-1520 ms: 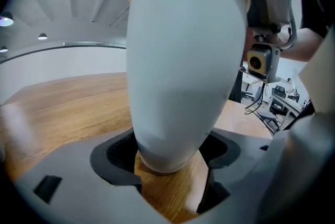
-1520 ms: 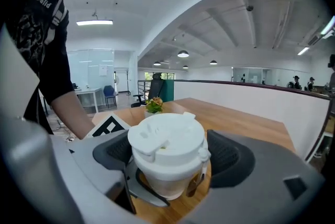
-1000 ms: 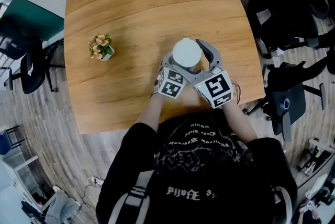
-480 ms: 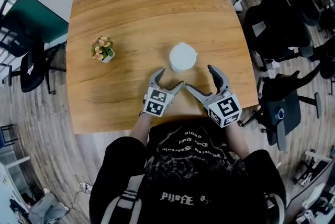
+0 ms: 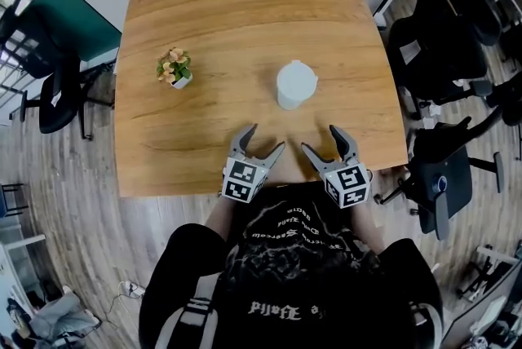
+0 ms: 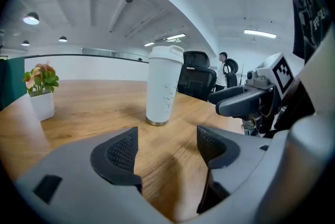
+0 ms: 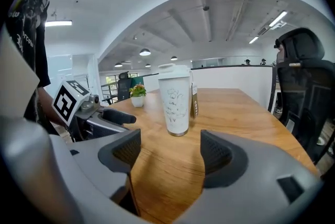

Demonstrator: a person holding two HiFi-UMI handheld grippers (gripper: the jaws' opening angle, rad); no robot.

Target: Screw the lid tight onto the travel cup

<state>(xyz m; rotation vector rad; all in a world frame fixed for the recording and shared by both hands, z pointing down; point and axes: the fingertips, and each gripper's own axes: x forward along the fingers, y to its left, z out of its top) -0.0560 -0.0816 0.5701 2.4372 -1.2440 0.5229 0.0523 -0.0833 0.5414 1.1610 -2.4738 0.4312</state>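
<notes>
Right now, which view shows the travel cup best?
Right gripper view: the travel cup stands centred at full height, with its lid and printed side clear. Left gripper view shows it side-on too, but plainer. Head view shows mostly the lid's top.

One cup (image 5: 295,84), one plant (image 5: 174,67), two claws (image 5: 266,137) (image 5: 320,138)

My right hand-held gripper (image 7: 170,157) over the surface (image 7: 246,113), jaws just closing a bit, nothing between, travel cup (image 7: 175,105) upright ahead

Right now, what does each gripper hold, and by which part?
Nothing. Left gripper and right gripper are open and empty, the right's jaws having just closed partway; the travel cup stands untouched.
</notes>
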